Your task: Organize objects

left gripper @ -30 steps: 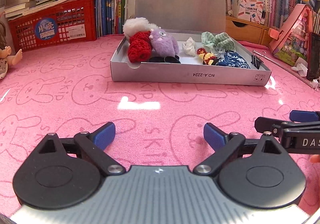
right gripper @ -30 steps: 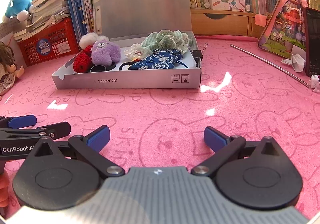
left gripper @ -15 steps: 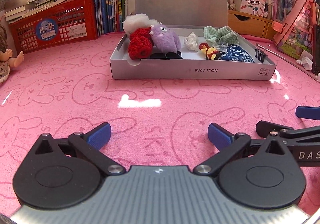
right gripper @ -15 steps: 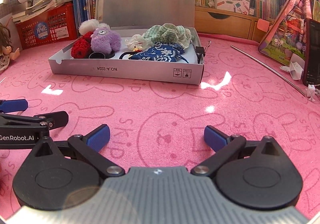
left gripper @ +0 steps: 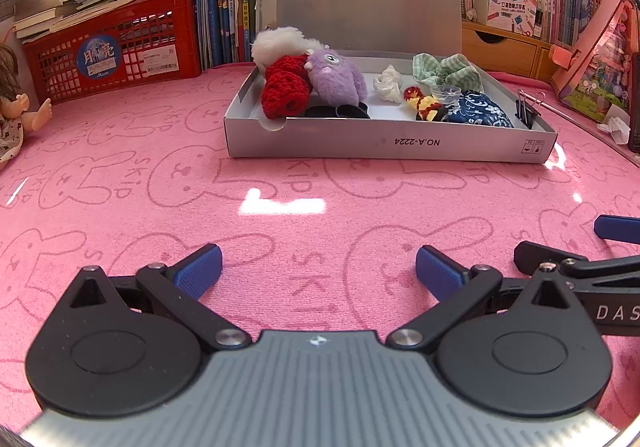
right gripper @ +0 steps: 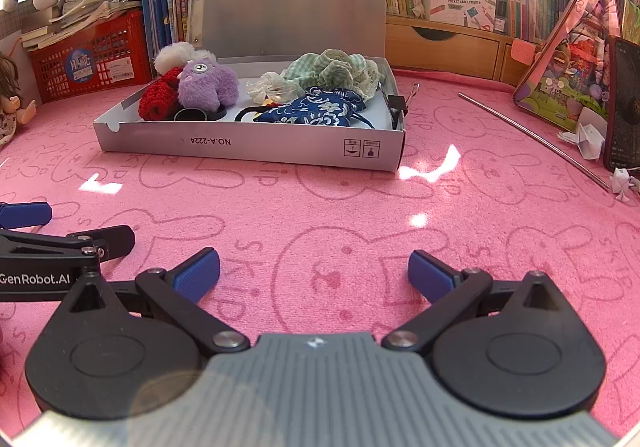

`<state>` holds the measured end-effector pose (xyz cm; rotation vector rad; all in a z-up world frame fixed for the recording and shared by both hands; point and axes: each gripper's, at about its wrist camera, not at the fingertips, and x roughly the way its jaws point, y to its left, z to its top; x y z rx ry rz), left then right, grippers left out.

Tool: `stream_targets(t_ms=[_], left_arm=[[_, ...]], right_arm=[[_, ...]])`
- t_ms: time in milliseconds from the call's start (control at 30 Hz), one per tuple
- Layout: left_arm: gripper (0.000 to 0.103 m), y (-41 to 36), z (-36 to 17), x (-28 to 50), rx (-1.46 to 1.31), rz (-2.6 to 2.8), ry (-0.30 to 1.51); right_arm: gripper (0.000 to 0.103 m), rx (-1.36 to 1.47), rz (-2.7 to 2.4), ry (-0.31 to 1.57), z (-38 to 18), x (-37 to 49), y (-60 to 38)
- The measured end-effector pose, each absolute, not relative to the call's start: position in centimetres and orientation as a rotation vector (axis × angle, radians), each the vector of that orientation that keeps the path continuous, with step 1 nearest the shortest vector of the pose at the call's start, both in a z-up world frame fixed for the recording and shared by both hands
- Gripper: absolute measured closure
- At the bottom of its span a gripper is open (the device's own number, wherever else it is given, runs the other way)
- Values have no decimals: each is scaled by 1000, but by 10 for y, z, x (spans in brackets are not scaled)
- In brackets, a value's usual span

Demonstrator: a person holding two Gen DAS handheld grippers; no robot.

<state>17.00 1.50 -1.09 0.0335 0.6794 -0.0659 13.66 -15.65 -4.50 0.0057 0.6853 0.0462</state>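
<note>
Both grippers hung spread wide and empty over the pink mat, the left gripper (left gripper: 318, 267) and right gripper (right gripper: 314, 273) side by side. The grey box (left gripper: 390, 141), far centre, already held the plush toys; seemingly little remained. Only the right view showed the metal rod (right gripper: 532, 137) lying far right.

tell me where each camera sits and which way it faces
Left wrist: on the left gripper, low over the pink bunny-print mat, facing the open grey cardboard box; right gripper at its right edge.
Right wrist: on the right gripper, facing likewise; left gripper at its left edge.
Shared: the box and its fluffy purple plush toy.
</note>
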Motion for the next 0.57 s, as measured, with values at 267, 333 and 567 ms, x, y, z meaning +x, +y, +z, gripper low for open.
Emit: stream_targets(t_ms=[267,333,567], left_arm=[[0,14,-11,170,32,-56,679],[0,14,-11,170,32,-56,679],[0,14,-11,170,32,-56,680]], right_arm=[[0,6,46,685,-45,137,-156],[0,6,46,685,-45,137,-156],[0,6,46,685,-45,137,-156]])
